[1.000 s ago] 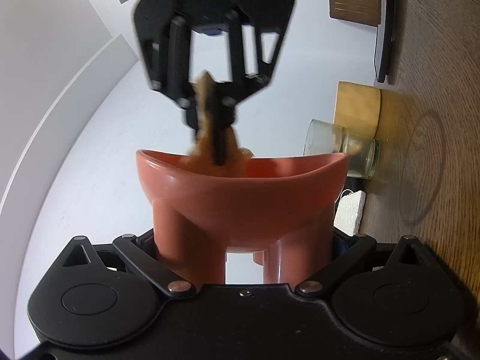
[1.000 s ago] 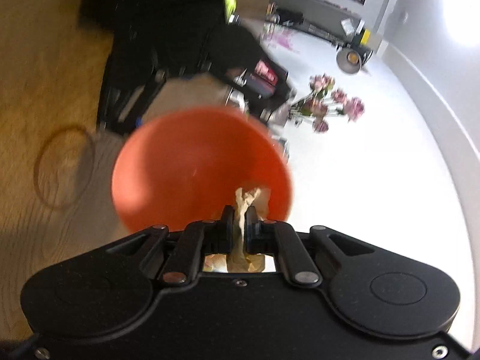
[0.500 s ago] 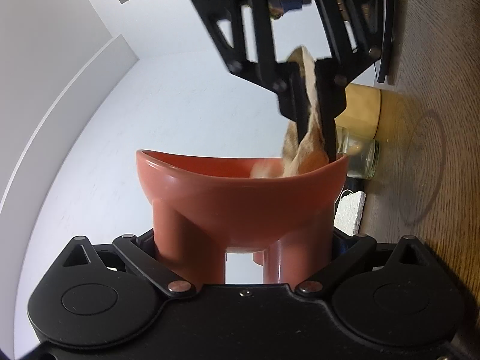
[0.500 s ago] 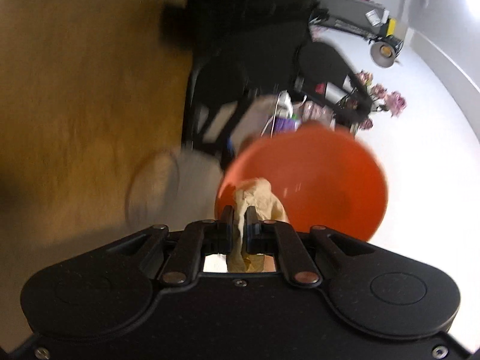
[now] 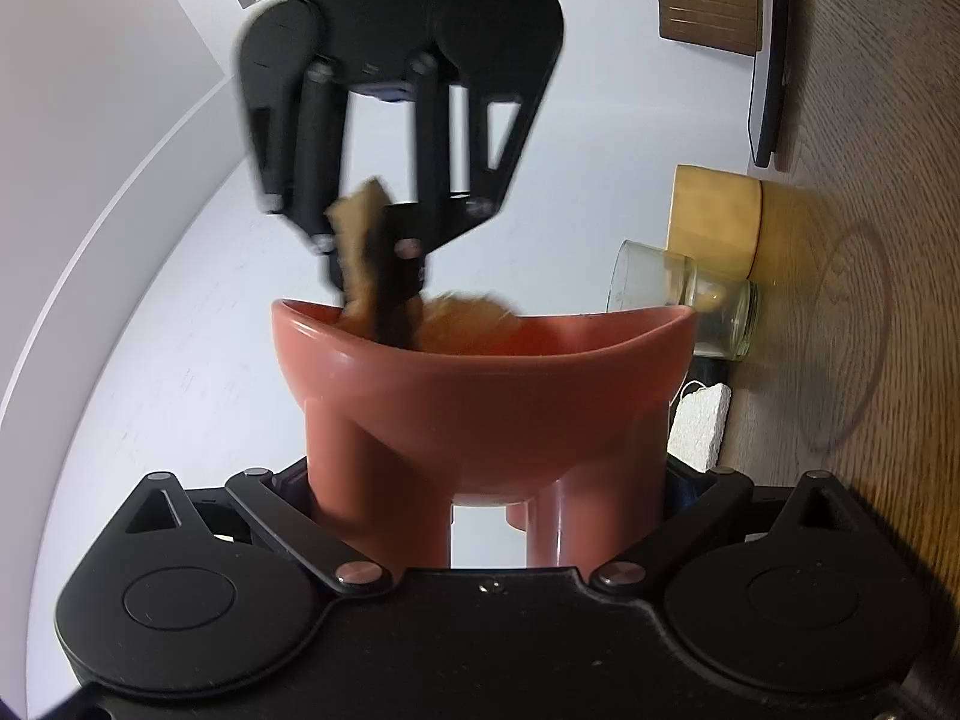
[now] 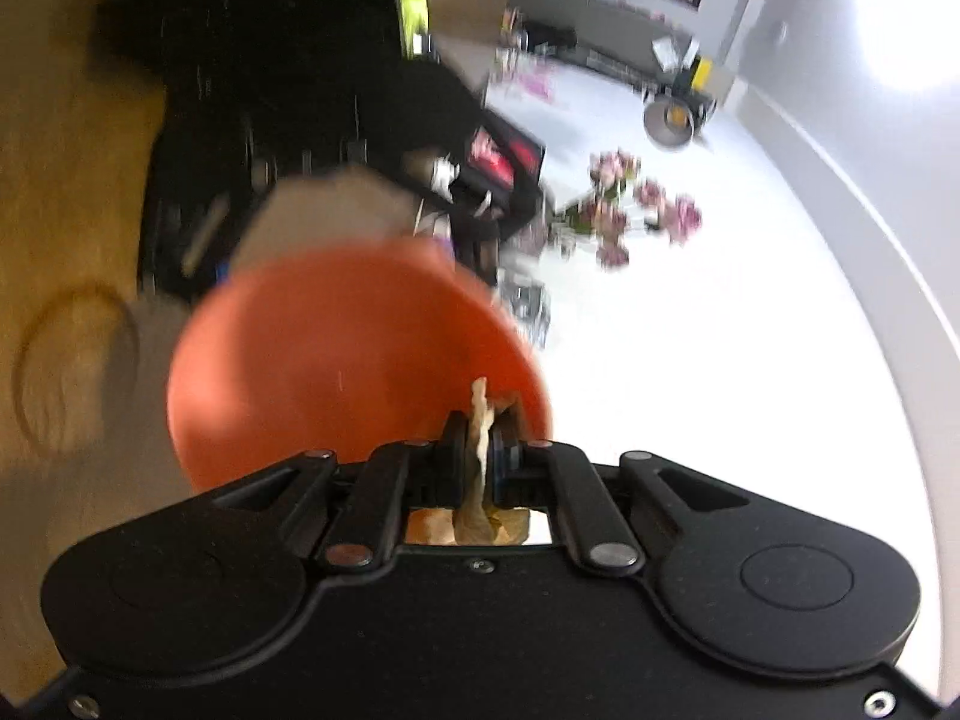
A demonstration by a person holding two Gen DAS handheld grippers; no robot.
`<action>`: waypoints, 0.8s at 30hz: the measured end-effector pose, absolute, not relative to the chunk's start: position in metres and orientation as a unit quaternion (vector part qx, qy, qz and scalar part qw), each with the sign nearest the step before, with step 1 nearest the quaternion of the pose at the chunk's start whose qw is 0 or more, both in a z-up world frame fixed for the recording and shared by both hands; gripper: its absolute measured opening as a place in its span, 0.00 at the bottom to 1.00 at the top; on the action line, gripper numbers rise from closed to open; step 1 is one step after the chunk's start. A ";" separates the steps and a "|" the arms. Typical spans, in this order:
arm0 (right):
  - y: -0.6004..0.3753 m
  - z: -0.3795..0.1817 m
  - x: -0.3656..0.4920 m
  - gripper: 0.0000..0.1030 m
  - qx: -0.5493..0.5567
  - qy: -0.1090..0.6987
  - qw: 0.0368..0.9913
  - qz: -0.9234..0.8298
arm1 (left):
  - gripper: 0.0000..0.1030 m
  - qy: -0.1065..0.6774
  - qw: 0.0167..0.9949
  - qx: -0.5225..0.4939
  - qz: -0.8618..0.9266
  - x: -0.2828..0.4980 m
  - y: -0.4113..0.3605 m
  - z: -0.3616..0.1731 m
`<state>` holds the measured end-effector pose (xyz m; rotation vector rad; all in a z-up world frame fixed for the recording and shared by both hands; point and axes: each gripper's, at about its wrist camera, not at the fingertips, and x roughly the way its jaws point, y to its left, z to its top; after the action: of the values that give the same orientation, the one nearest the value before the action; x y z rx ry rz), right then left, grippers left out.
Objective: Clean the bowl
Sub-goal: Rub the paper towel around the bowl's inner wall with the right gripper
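A terracotta bowl (image 5: 480, 396) on stubby legs is held up by my left gripper (image 5: 486, 474), which is shut on its legs. In the left wrist view my right gripper (image 5: 378, 294) comes down from above, shut on a crumpled brown cloth (image 5: 360, 222). Its tips and the cloth dip inside the bowl near the left rim. In the right wrist view the bowl's inside (image 6: 336, 360) fills the middle. There the cloth (image 6: 480, 420) is pinched between the right gripper's (image 6: 480, 438) fingers against the bowl's right inner wall. The picture is motion-blurred.
A glass jar (image 5: 690, 306) lies on its side by a round wooden block (image 5: 714, 222) and a white sponge (image 5: 699, 426) at the edge of the wooden tabletop (image 5: 870, 240). A dark flat device (image 5: 771, 60) leans further back. Pink flowers (image 6: 636, 210) show in the right wrist view.
The right gripper with the cloth swept from the bowl's left side to its right rim and has come back to the left side. The left gripper and bowl have stayed still.
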<state>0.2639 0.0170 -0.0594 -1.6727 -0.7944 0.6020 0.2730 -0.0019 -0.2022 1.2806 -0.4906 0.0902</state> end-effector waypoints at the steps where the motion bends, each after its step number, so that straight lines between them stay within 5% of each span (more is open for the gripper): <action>1: 0.014 -0.061 0.268 0.07 -0.712 -0.328 0.567 0.253 | 0.94 -0.226 0.773 0.591 0.042 0.273 -0.002 -0.202; 11: -0.010 -0.108 0.263 0.07 -0.728 -0.257 0.563 0.296 | 0.94 -0.226 0.773 0.591 0.042 0.273 -0.002 -0.202; 24: 0.012 -0.088 0.229 0.07 -0.698 -0.339 0.551 0.305 | 0.94 -0.226 0.773 0.591 0.042 0.274 -0.001 -0.202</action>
<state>0.2286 0.0115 -0.0879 -1.6521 -0.8021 0.7218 0.2737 -0.0015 -0.2019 1.2806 -0.4903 0.0901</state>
